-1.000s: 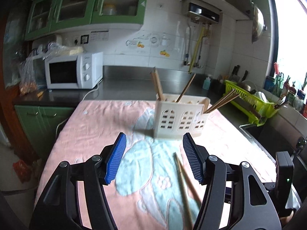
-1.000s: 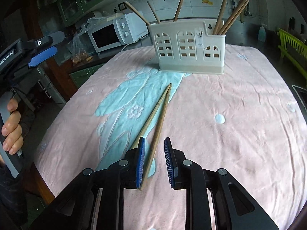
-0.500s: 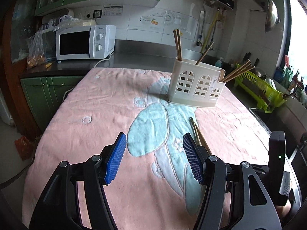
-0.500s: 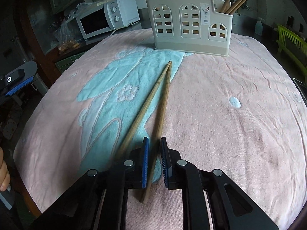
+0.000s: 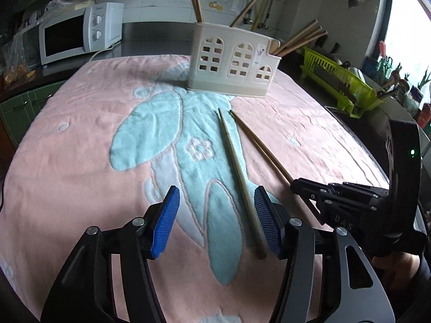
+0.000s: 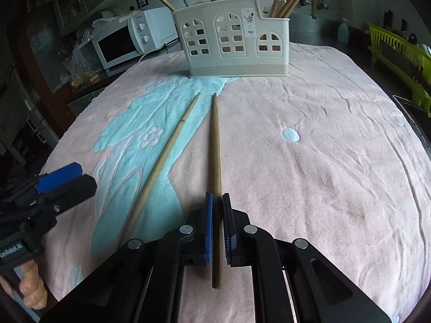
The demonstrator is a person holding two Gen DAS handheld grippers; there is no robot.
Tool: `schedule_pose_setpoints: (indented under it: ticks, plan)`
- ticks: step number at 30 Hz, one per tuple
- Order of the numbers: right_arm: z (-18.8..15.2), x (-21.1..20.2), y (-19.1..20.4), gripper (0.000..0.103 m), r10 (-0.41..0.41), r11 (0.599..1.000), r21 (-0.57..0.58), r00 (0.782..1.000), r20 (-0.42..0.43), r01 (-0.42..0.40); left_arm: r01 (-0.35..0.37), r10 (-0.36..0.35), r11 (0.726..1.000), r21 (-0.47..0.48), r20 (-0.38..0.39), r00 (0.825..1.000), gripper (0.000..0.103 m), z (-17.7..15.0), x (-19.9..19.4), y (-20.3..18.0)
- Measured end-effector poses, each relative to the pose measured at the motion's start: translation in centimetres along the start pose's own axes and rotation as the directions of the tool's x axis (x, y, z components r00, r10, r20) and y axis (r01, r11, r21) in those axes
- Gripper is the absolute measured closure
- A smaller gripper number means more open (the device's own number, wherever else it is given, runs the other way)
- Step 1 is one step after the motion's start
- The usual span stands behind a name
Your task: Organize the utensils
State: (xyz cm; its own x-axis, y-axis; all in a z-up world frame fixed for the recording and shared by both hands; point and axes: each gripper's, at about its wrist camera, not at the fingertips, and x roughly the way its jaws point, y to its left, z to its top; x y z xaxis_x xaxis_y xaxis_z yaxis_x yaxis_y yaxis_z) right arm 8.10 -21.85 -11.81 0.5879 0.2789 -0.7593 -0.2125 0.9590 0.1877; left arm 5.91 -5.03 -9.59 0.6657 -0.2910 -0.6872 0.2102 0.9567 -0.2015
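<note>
Two wooden chopsticks lie on the pink and blue towel (image 5: 80, 140). My right gripper (image 6: 217, 207) is shut on the right chopstick (image 6: 215, 145) near its thick end; this chopstick also shows in the left wrist view (image 5: 258, 145). The other chopstick (image 5: 237, 172) lies loose, its thick end between the fingers of my open left gripper (image 5: 215, 223), close to the right pad; it shows in the right wrist view (image 6: 164, 156) too. A cream utensil holder (image 5: 231, 64) with several chopsticks stands at the towel's far side, also in the right wrist view (image 6: 237, 40).
A white microwave (image 5: 78, 37) stands on the counter at the back left. A green dish rack (image 5: 339, 80) sits to the right by the window. The towel's edges drop off at left and right.
My left gripper came down and forward around the loose chopstick's thick end. My right gripper closed fully on the right chopstick and lined it up toward the holder.
</note>
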Motion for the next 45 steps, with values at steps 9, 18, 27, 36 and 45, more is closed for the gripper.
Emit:
schedule_pose_setpoints:
  ticks: [9, 18, 27, 36, 45]
  plan:
    - [-0.7, -0.6, -1.9, 0.096, -0.002, 0.999, 0.035, 1.0, 0.002, 0.002, 0.046, -0.045, 0.999, 0.026, -0.067, 0.997, 0.075, -0.9, 2.8, -2.0]
    - [-0.6, -0.5, -2.0, 0.096, 0.005, 0.999, 0.032, 1.0, -0.001, -0.005, 0.029, -0.024, 0.998, 0.047, -0.096, 0.995, 0.086, -0.6, 4.7, -2.8]
    - [-0.8, -0.5, -1.9, 0.096, 0.002, 1.0, 0.023, 1.0, 0.0, -0.002, -0.024, 0.031, 0.997, 0.076, -0.099, 0.995, 0.094, -0.3, 4.9, -3.4]
    - [-0.9, -0.7, -1.9, 0.095, 0.008, 1.0, 0.026, 1.0, -0.003, -0.008, -0.006, 0.009, 0.998, 0.055, -0.053, 0.999, 0.098, 1.2, 2.9, -2.4]
    - [-1.1, -1.0, -1.9, 0.096, 0.011, 1.0, 0.025, 1.0, 0.003, -0.011, 0.014, -0.015, 1.0, 0.019, 0.068, 0.998, 0.098, 4.0, -0.3, -1.4]
